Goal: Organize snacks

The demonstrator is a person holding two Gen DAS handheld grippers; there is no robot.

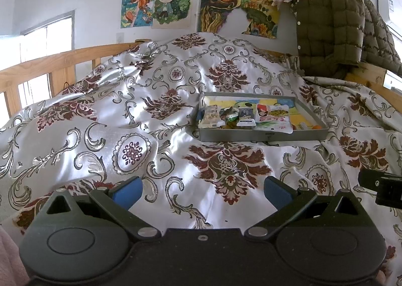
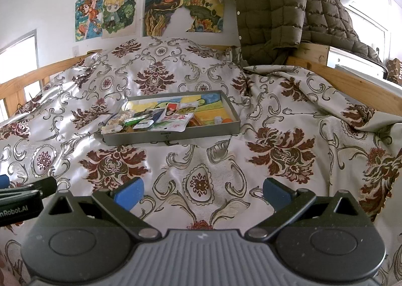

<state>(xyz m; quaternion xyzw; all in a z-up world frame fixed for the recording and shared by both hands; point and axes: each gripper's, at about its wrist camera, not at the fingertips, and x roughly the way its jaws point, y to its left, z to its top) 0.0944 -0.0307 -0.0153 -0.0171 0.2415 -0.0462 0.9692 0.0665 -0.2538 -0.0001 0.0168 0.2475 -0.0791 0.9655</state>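
A shallow grey tray (image 1: 261, 135) sits on a patterned bedspread (image 1: 140, 115), ahead and right in the left wrist view. It holds several snack packets, among them a white pouch (image 1: 275, 120). The same tray (image 2: 173, 135) lies ahead and left of centre in the right wrist view, with the white pouch (image 2: 176, 120) in it. My left gripper (image 1: 202, 191) is open and empty, well short of the tray. My right gripper (image 2: 202, 191) is open and empty too, also short of the tray.
A wooden bed rail (image 1: 45, 64) runs along the left and another (image 2: 346, 80) along the right. An olive quilted jacket (image 2: 273, 9) hangs over the rail behind the tray. Drawings (image 1: 173, 2) cover the wall. The other gripper's body (image 2: 22, 198) shows at the left edge.
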